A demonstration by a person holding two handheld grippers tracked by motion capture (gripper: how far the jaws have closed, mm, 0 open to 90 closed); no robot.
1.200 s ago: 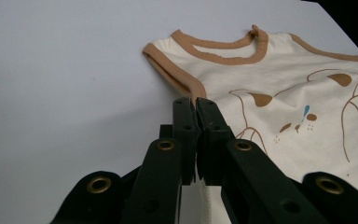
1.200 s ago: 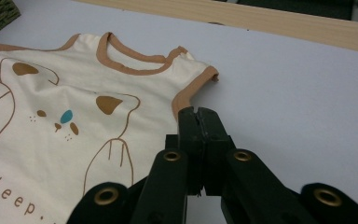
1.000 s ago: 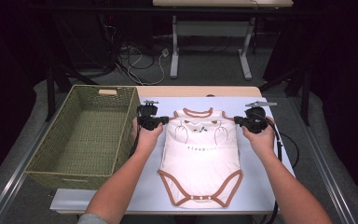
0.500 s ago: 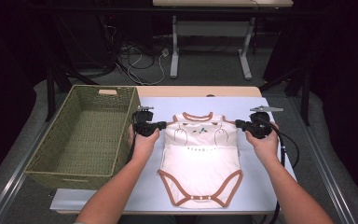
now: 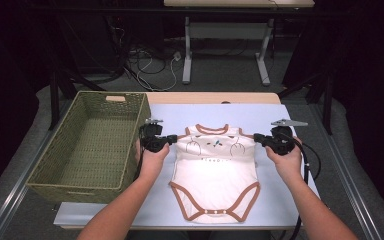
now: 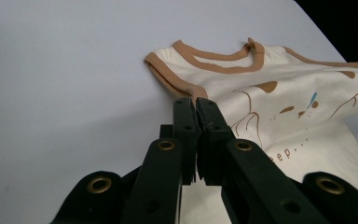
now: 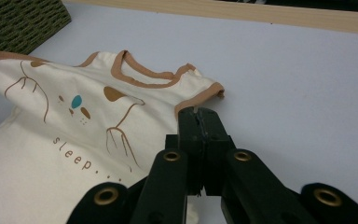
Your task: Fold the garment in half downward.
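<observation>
Both tongs level, inward | left tongs (image 5: 171, 140), right tongs (image 5: 256, 138) pinching bodysuit (image 5: 215, 172) sleeves

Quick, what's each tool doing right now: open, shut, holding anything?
Left tool: shut on the bodysuit at its sleeve edge.
Right tool: shut on the bodysuit's other sleeve edge.

one cream bodysuit (image 5: 215, 172); one green woven basket (image 5: 87, 145); two grippers, left gripper (image 5: 171, 139), right gripper (image 5: 256, 138)
</observation>
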